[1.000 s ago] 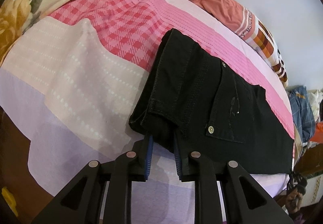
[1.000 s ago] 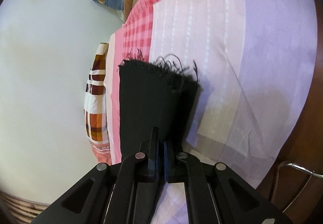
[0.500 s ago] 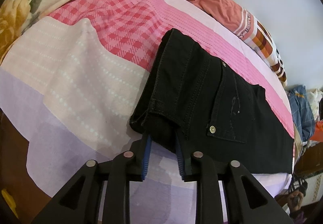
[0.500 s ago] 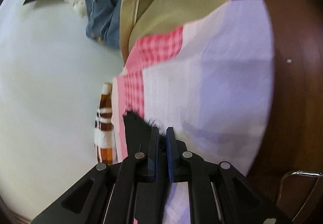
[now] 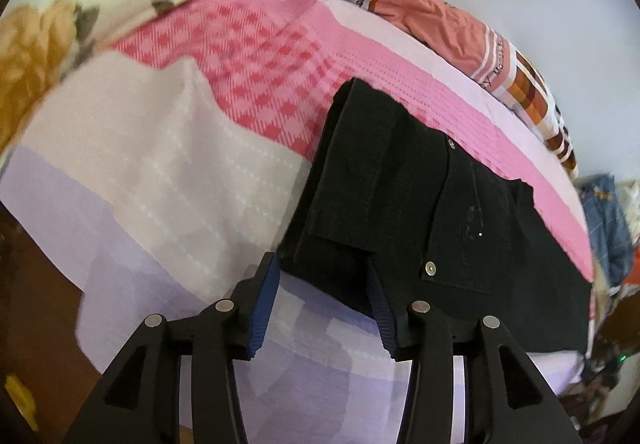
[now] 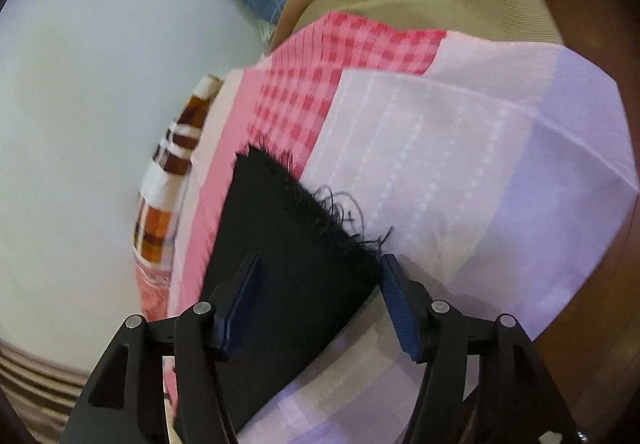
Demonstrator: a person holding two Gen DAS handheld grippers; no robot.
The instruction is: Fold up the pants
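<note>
Both my jaws opening, left gripper [image 5: 324,290] off the waistband, right gripper [image 6: 318,290] off the frayed hem; black pants [image 5: 420,212] flat on the bedspread [image 5: 160,164]; risk: pads snagging threads, dragging fold askew.

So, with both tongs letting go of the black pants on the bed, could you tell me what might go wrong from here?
1. The left tongs are opening with the waistband corner of the black pants between the pads; pulling back may drag it and loosen the fold.
2. The right tongs straddle the frayed hem; loose threads could snag a pad.
3. The pants lie close to the bedsheet's near edge, so a nudge may slide them off.
</note>
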